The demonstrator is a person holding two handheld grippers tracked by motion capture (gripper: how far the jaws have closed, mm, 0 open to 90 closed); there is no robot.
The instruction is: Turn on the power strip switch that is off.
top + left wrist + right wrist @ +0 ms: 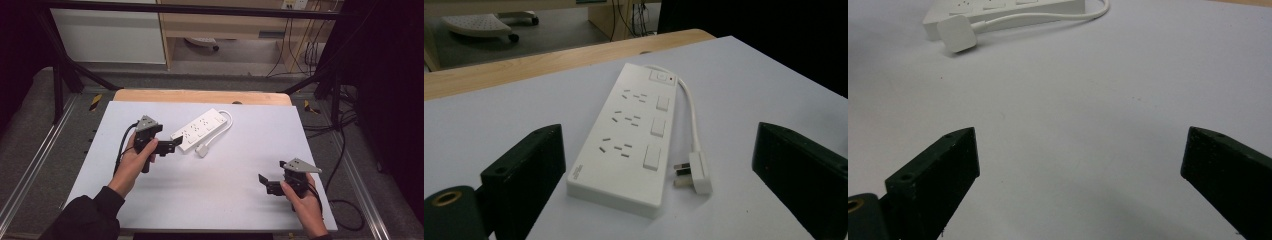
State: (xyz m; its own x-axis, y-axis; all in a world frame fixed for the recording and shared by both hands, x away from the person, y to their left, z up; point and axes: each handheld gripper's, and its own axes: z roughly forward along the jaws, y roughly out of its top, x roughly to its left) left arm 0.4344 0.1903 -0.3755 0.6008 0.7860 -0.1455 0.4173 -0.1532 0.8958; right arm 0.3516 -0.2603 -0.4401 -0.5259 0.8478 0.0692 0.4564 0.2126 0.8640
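Note:
A white power strip with three sockets and switches lies on the white table top, left of centre and towards the back. Its cord loops round to a white plug lying beside its near end. My left gripper stands open just left of that end, jaws pointing at it. In the left gripper view the power strip and plug lie between and beyond the wide-apart jaws of the left gripper. My right gripper is open at the front right, holding nothing. The right gripper view has the right gripper over bare table, with the plug and power strip far off.
A wooden table edge runs along the back of the white top. Black frame bars and cables surround the table on the floor. White surface stretches between the two grippers.

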